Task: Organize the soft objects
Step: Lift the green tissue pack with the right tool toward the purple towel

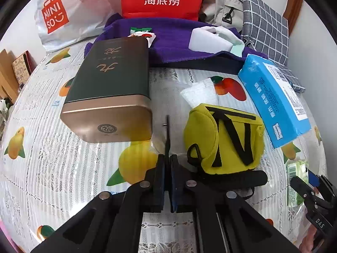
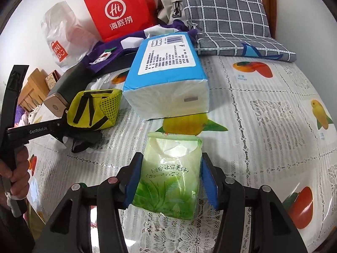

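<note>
Left wrist view: the left gripper has its jaws clenched on a thin black strap that rises between the pads. Just right of it on the fruit-print tabletop lies a yellow pouch with black straps; a white tissue pokes out behind it. A dark tin lies to the left, a blue tissue pack to the right, a purple cloth behind. The right gripper shows at the right edge, by a green pack.

Right wrist view: the right gripper has its jaws grasping the green tissue pack, pads against both sides. The blue pack lies just beyond it. The pouch sits to the left, touching the left gripper, which a hand holds.
</note>
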Demonstrator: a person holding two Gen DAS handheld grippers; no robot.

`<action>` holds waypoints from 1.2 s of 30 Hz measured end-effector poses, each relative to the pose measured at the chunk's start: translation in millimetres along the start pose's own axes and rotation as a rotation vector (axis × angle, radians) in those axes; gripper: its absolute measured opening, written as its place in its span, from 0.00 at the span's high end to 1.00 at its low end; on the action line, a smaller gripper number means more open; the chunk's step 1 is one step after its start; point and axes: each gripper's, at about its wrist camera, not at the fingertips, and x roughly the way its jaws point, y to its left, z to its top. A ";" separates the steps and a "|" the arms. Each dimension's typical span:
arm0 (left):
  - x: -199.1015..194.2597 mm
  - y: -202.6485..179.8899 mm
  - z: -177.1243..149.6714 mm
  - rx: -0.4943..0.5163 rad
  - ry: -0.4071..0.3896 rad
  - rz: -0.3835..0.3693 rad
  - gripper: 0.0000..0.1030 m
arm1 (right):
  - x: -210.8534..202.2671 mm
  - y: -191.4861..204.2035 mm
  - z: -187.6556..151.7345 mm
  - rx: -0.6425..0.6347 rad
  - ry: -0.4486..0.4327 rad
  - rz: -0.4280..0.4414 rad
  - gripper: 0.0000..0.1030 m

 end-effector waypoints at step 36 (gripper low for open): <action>-70.6 56.3 -26.8 -0.149 -0.082 -0.021 0.96 | -47.5 23.1 15.7 -0.062 -0.060 -0.061 0.51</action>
